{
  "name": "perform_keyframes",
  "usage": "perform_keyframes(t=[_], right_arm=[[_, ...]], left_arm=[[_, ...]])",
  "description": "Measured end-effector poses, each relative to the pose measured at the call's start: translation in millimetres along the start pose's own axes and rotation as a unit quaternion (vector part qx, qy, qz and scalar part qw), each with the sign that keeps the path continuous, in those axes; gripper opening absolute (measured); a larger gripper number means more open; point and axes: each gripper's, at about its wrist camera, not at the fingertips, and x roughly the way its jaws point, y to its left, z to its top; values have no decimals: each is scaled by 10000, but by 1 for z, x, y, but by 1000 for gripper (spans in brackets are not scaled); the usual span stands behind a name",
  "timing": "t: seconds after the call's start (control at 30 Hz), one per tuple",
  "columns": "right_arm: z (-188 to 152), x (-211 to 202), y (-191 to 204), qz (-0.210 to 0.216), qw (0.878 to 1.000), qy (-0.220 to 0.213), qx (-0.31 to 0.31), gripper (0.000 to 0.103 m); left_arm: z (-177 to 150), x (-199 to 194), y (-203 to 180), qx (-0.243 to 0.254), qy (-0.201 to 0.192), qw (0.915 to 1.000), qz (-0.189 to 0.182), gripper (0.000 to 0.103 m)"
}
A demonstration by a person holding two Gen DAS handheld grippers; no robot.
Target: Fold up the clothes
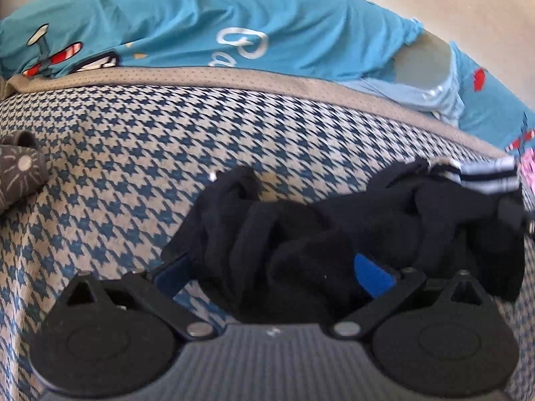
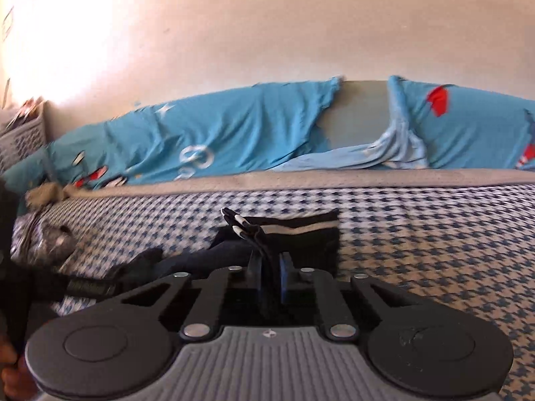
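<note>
- A dark garment point(image 1: 334, 234) with a black-and-white striped band point(image 1: 488, 173) is seen bunched on the houndstooth bed cover point(image 1: 133, 153), in the lower centre of the left wrist view.
- The left gripper point(image 1: 271, 270) is shown with its jaws spread wide around the crumpled middle of the cloth; nothing is pinched between them.
- In the right wrist view, the right gripper point(image 2: 271, 267) is seen with its jaws drawn close on a narrow strand of the garment, with white-tipped cords point(image 2: 235, 222) just above.
- The cloth is judged light, soft and limp; sagging is expected, so the firmer striped band or a hem is the better hold.
- Only the right view shows the band lying flat and straight; only the left view shows the crumpled bulk and the grey patterned cloth point(image 1: 20, 173) at left.
- Blue printed bedding point(image 2: 217, 133) is shown behind in both.
</note>
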Motion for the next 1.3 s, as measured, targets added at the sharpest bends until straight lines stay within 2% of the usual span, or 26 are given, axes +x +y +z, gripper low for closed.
perform_keyframes(t=[0.2,0.4,0.53,0.7,0.8,0.9,0.97,1.0,1.07,1.13,1.2,1.3], right_arm=[[4,-2,-31,-889,9952,-79,396,6],[0,-4,-73,-1829,9770,221,1073,5],[-5,-9,-87,-2156,9689,303,1177,6],[-5,-12,-94,-2318,9625,350,1364,6],[-5,-12,-96,-2445,9598,335,1340,6],[-4,-14,-97,-2486,9591,281,1325,18],[-2,-20,-95,-2359,9629,51,1306,36],[0,-24,-92,-2332,9643,-107,1249,40],[3,-32,-84,-2305,9657,-438,1112,53],[7,-37,-77,-2328,9649,-662,1018,62],[11,-35,-70,-2329,9655,-695,931,65],[13,-30,-62,-2291,9676,-666,827,66]], left_arm=[[-16,6,-14,277,355,9990,-64,103],[-29,3,-25,591,476,9971,-52,103],[-37,0,-33,806,545,9952,-35,103],[-51,-6,-49,1260,627,9900,53,103],[-57,-14,-55,1383,541,9889,1,103],[-57,-22,-54,1316,410,9904,-69,103],[-56,-27,-51,1199,316,9923,-65,103],[-56,-29,-49,1126,281,9932,-35,103],[-54,-33,-47,1014,184,9946,124,103],[-54,-36,-48,958,86,9948,342,103],[-55,-39,-52,951,68,9943,479,103],[-60,-41,-60,1004,215,9936,475,103]])
